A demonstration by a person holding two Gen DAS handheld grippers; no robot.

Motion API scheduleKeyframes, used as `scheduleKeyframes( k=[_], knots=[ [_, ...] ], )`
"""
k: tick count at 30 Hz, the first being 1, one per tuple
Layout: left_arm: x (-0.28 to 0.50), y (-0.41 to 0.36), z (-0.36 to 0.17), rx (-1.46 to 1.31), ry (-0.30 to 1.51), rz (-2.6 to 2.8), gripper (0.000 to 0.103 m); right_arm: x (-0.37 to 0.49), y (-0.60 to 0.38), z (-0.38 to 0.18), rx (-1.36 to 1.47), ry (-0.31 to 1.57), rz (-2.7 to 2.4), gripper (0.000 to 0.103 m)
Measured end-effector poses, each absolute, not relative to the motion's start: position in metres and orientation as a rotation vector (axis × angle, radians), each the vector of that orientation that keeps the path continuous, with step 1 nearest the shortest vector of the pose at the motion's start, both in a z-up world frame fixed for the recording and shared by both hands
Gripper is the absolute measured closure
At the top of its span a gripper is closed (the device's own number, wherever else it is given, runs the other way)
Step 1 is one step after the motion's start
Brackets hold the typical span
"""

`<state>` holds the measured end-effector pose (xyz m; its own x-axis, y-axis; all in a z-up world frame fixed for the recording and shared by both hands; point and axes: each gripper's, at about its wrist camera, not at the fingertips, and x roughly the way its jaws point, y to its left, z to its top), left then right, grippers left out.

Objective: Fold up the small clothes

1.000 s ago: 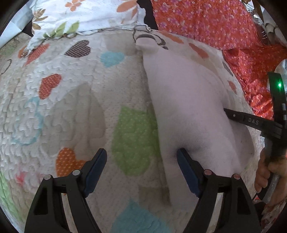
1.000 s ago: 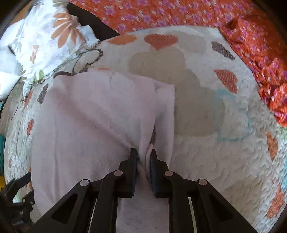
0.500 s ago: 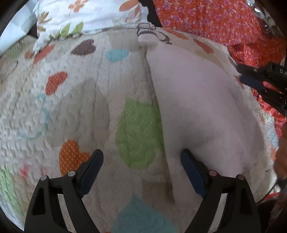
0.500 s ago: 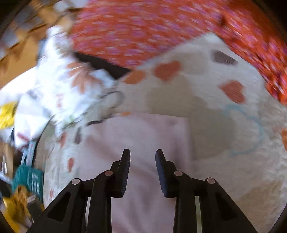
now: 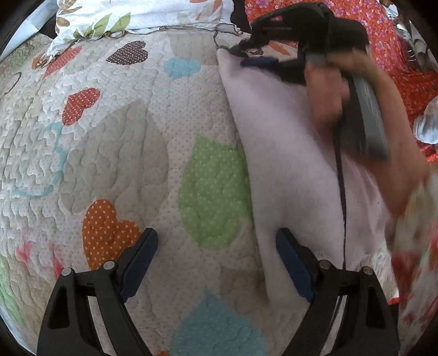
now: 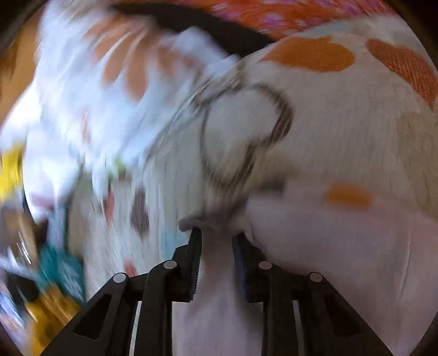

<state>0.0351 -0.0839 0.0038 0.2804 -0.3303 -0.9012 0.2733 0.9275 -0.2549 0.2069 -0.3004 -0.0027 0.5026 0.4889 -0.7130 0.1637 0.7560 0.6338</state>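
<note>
Quilted cotton covers the bed (image 5: 115, 153) — a cream quilt stitched with coloured hearts — and everything here is placed against one landmark, the green heart (image 5: 213, 191) near the middle of the left wrist view.

Just to the right of the green heart, touching its edge, lies the pale pink garment (image 5: 284, 169), soft and fleecy, already narrowed into a long strip. Its long axis runs from the near edge of the quilt, beside the green heart, away to the far edge, where a white floral pillow (image 5: 137, 13) and an orange flowered cloth (image 5: 388, 35) lie beyond.

The left hand-held gripper (image 5: 216, 263) sits on the near side of the green heart, pointing steeply down. Its jaws stand wide apart and clamp nothing; one finger is over bare quilt, the other over the garment's near end.

The right hand-held gripper (image 6: 216, 241) is far beyond the green heart, at the garment's far end, held by a person's hand (image 5: 328, 93). Its jaws have just been closing and stand only narrowly apart, with a tongue of pink cloth between them. The right wrist view is blurred, so whether the pads actually press the cloth cannot be told.

Judging by this, the coming fold would go lengthwise — far end brought toward the near end — and the right hand is the nearer one to that far end.
</note>
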Motion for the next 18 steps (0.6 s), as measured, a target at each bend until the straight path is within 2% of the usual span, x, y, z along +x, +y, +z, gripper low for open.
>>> scheduleKeyframes(
  k=[2,4,12,18],
  knots=[
    [0.037,-0.080,0.006,-0.072,1.237,-0.415,0.016,0.213,-0.314,0.007,0.783,1.007,0.167,0.077],
    [0.038,-0.076,0.010,-0.093,1.240,-0.421,0.016,0.208,-0.318,0.027,0.715,0.966,0.110,0.068],
    [0.027,-0.075,0.046,-0.094,1.112,-0.422,0.016,0.105,-0.321,0.060,0.528,0.976,0.135,0.068],
    [0.019,-0.114,0.035,0.112,1.090,-0.410,0.016,0.003,-0.336,0.042,0.591,1.014,0.179,0.068]
  ],
)
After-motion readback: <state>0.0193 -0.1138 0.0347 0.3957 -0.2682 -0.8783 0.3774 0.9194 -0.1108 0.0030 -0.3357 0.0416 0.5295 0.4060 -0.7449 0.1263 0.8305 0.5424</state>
